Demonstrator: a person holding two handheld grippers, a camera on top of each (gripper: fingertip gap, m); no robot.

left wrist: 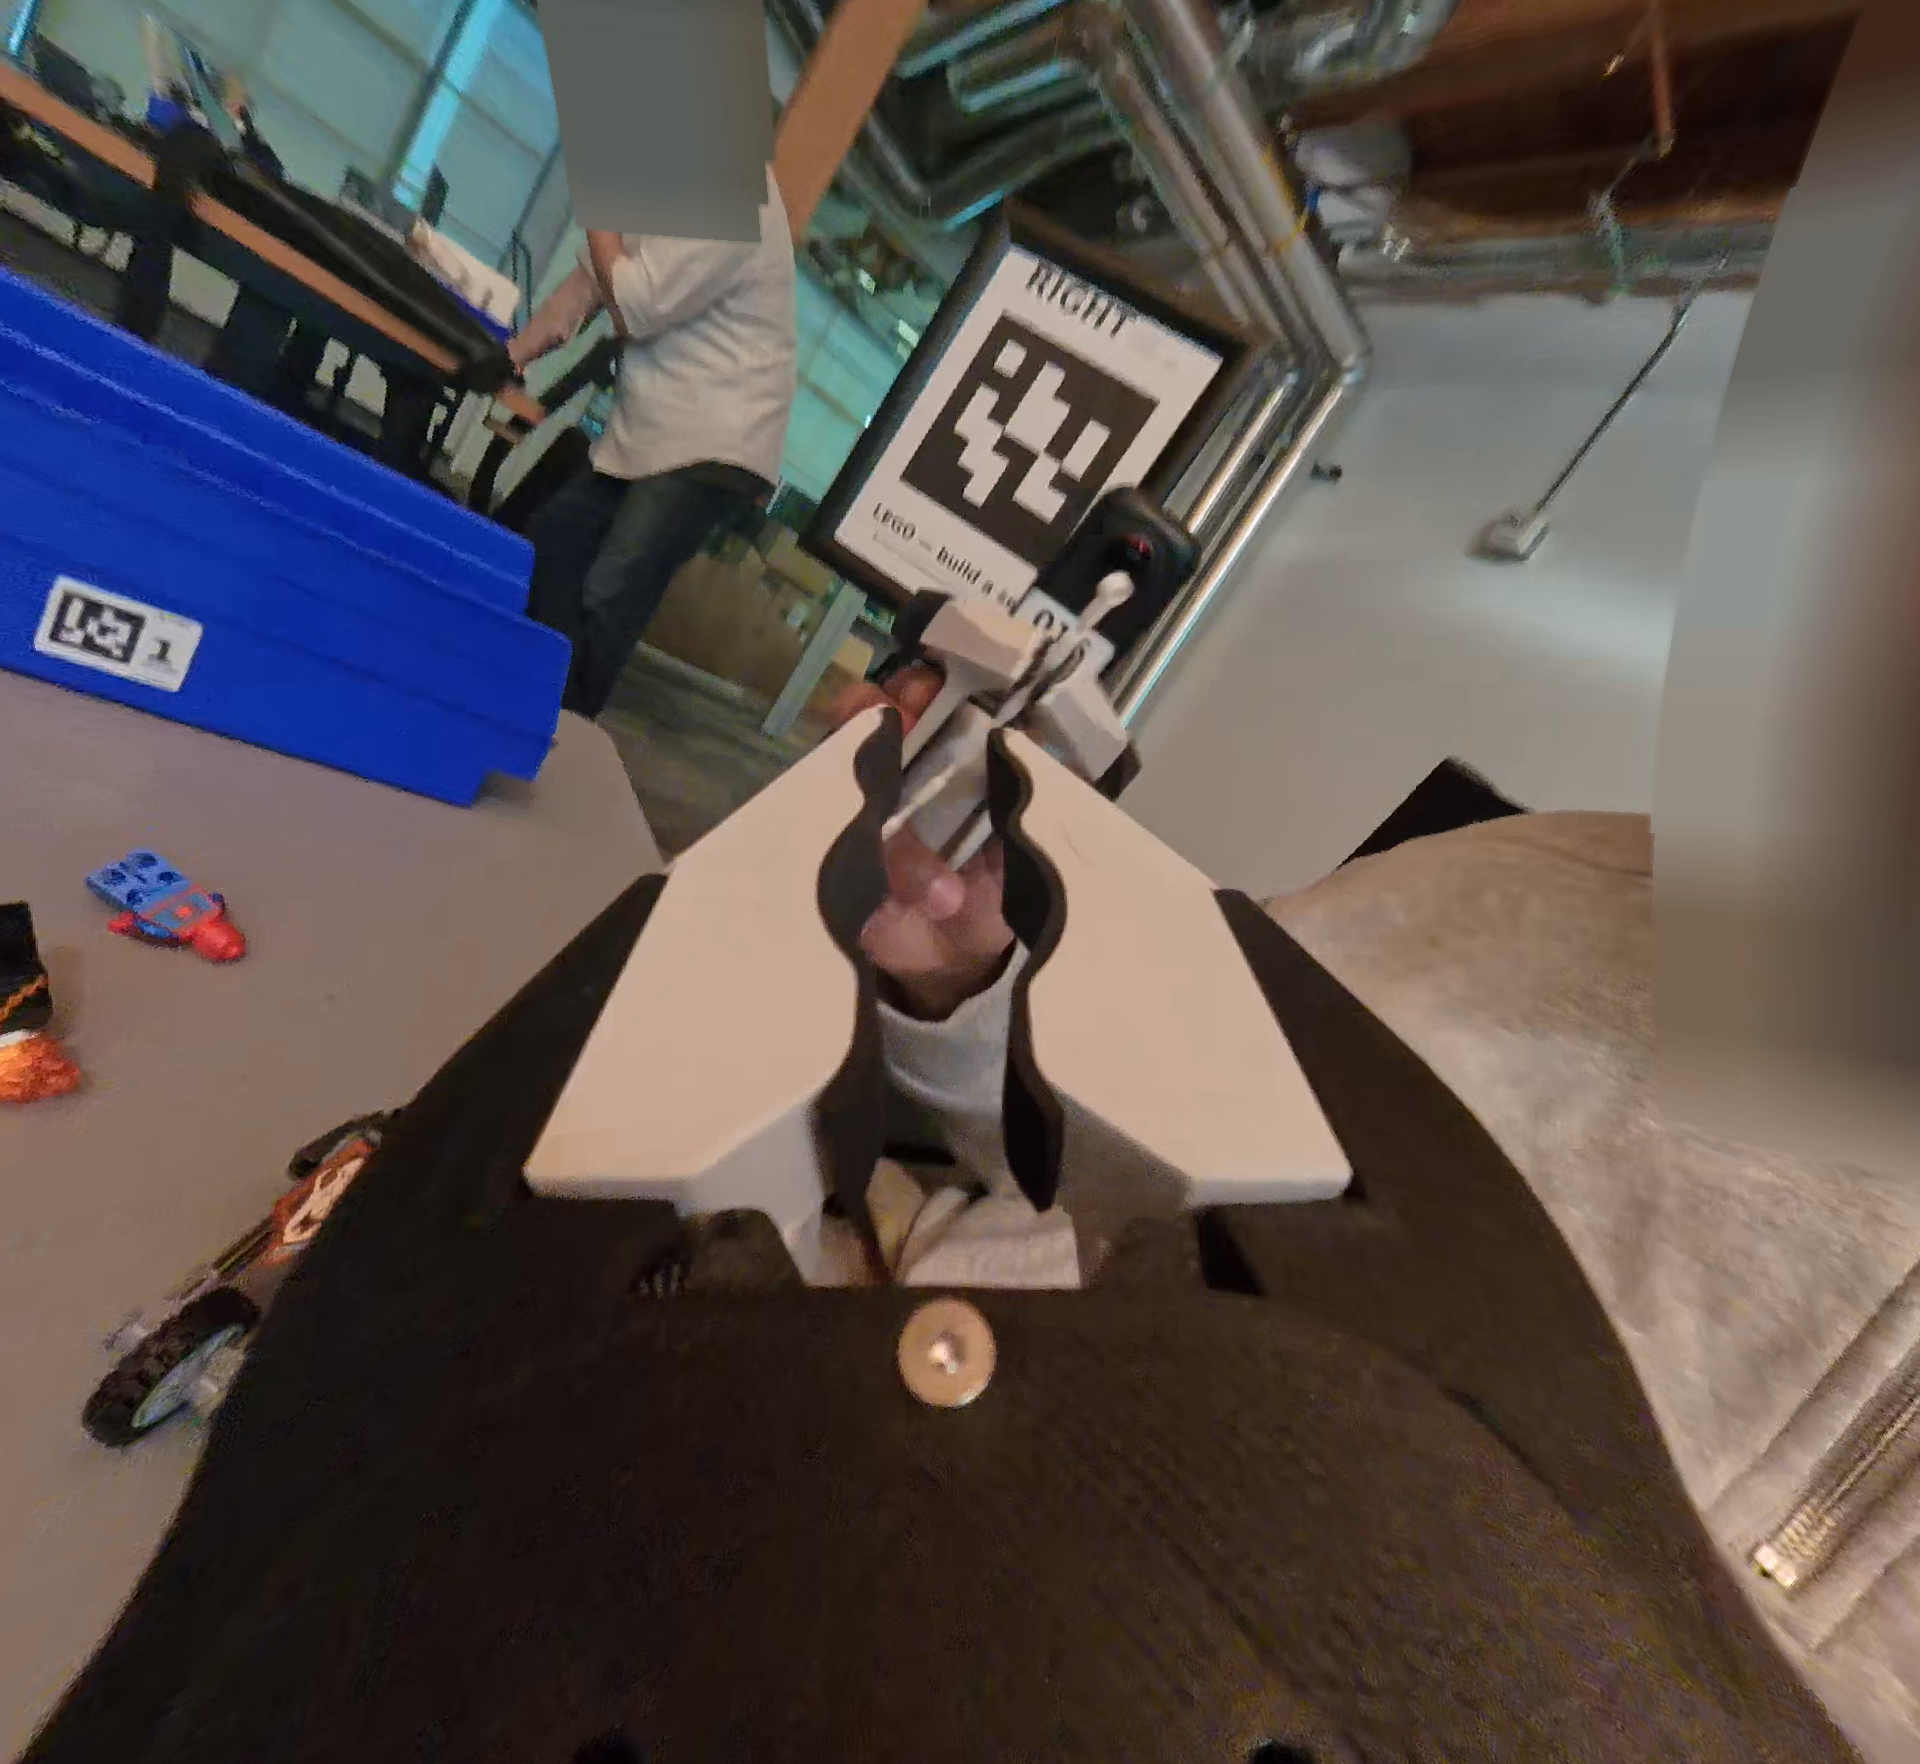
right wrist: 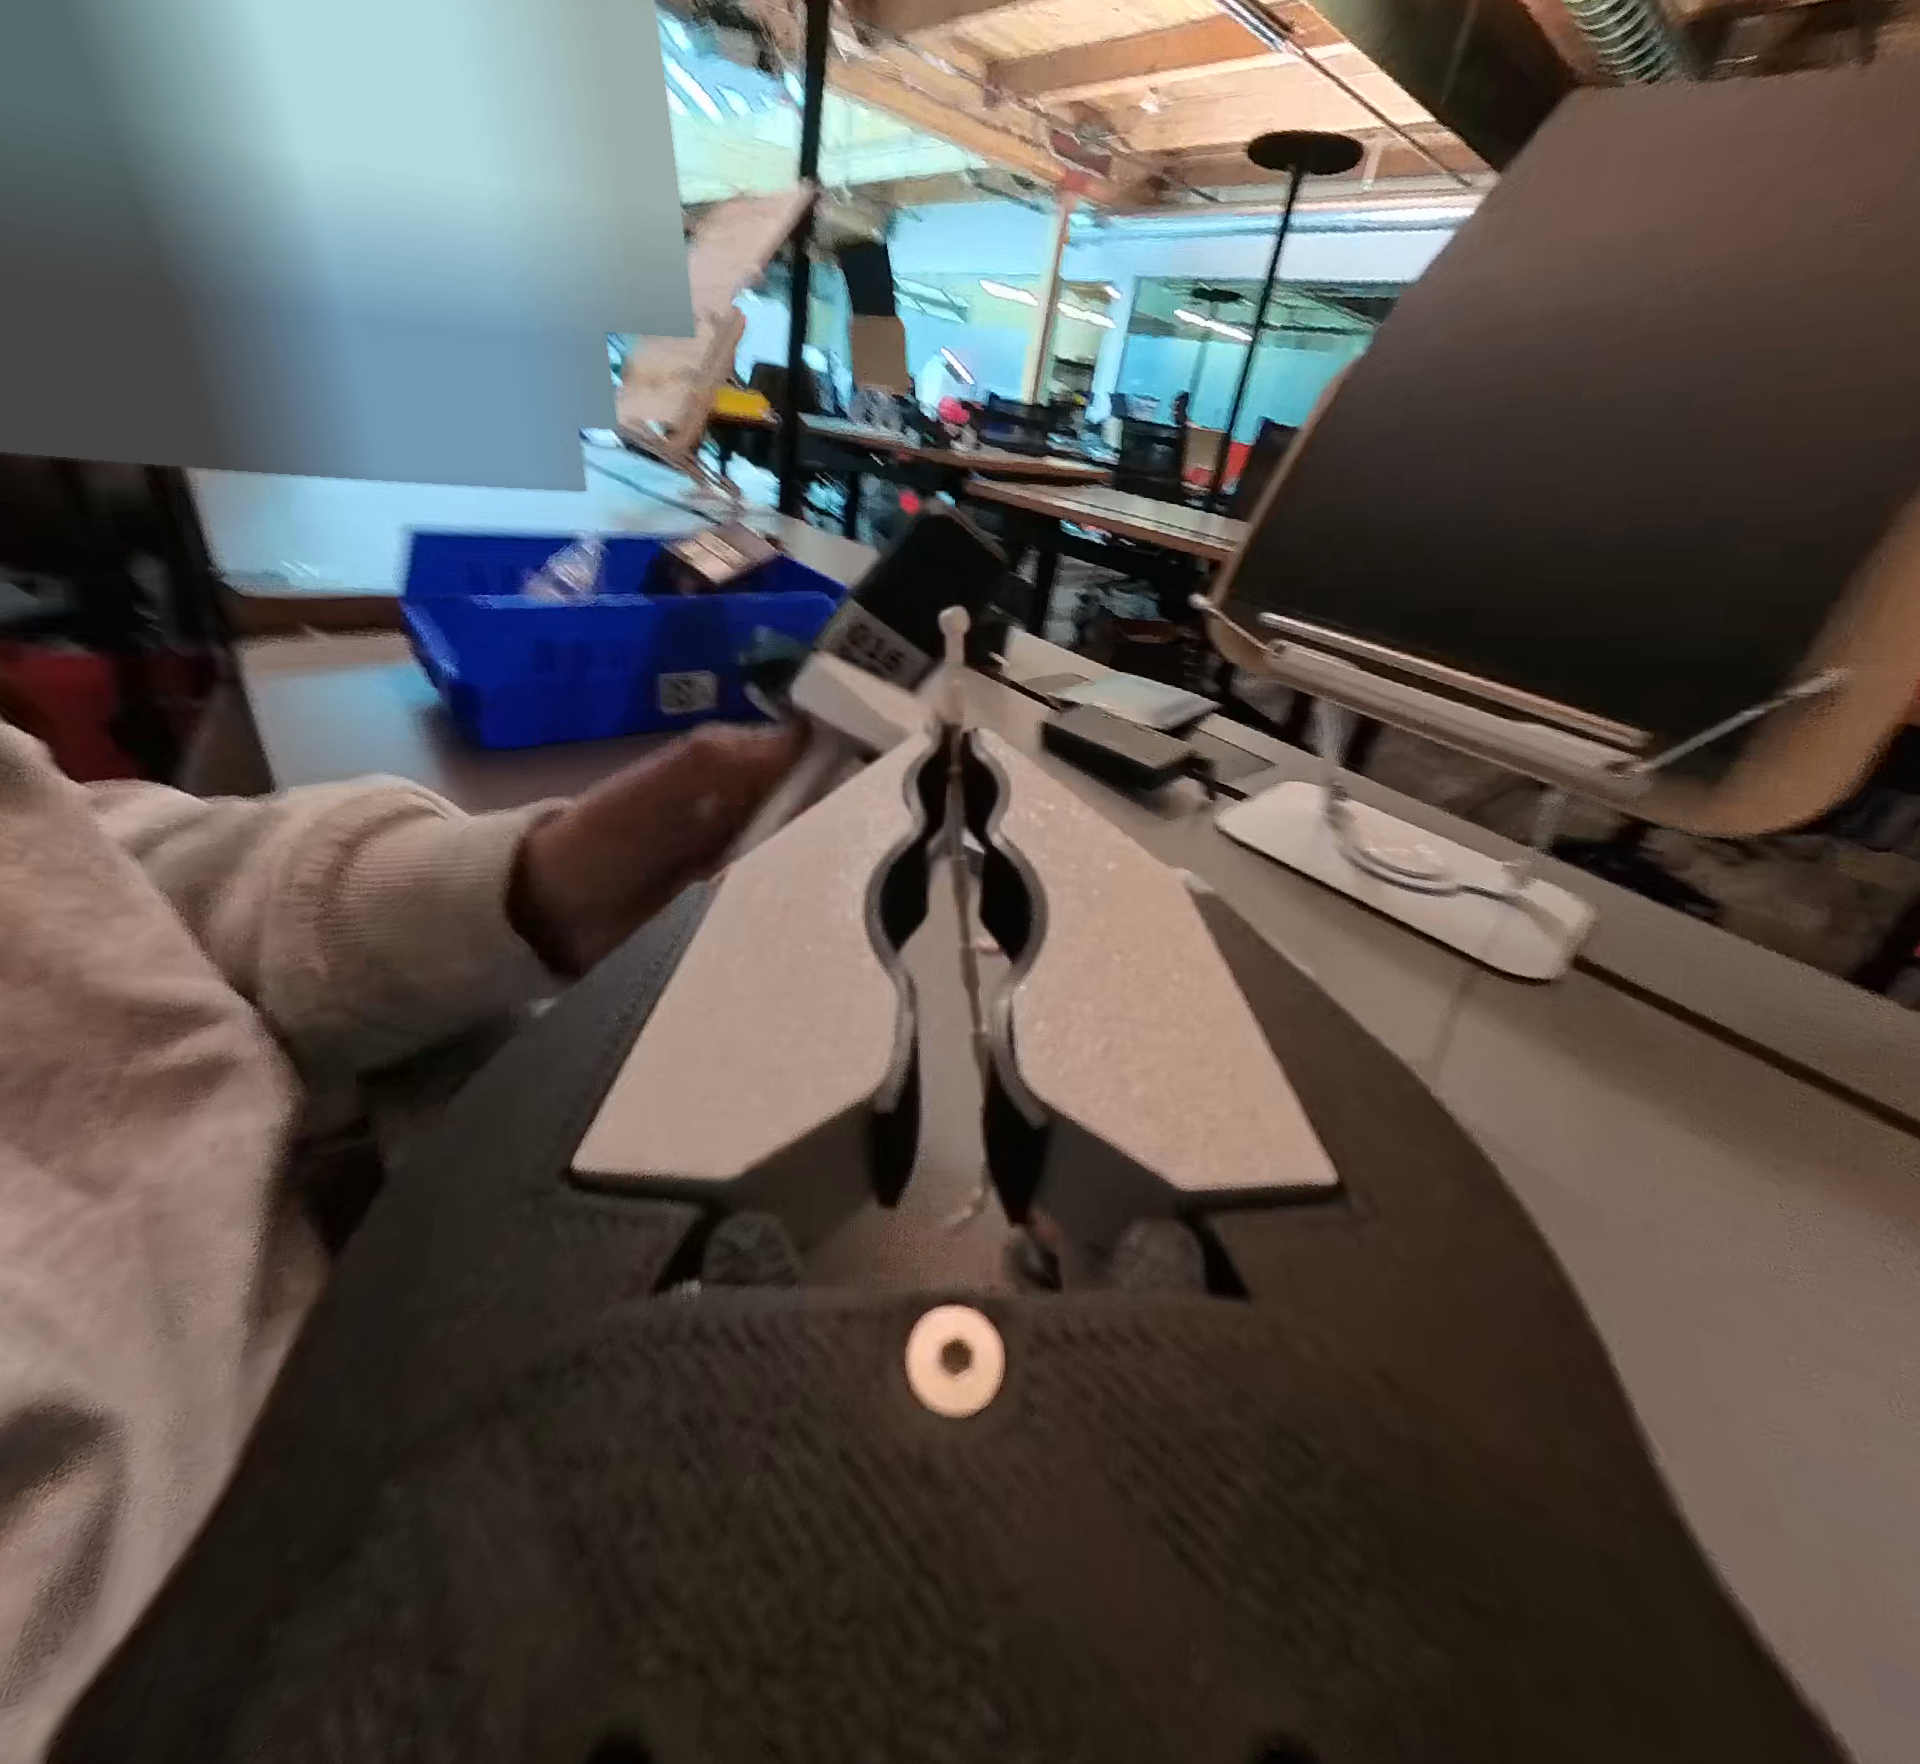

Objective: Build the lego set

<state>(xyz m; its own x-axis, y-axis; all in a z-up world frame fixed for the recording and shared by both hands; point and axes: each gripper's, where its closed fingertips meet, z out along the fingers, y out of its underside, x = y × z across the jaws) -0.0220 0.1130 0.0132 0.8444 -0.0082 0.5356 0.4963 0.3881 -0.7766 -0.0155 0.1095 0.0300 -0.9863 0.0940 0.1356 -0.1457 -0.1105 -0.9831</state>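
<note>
Lower left of the left wrist view, the wheeled lego car (left wrist: 187, 1340) is half hidden behind the gripper body, and a black and orange piece (left wrist: 26, 1018) is chopped off by the left edge. Over in the right wrist view the blue bin (right wrist: 613, 665) is smeared, so its contents are anyone's guess.

Beside the blue bin (left wrist: 260, 561) (black-and-white tag), a blue-and-red figure (left wrist: 171, 906) lies on the grey table (left wrist: 395, 904); white fingers (left wrist: 727, 976), black pads (left wrist: 862, 873).
</note>
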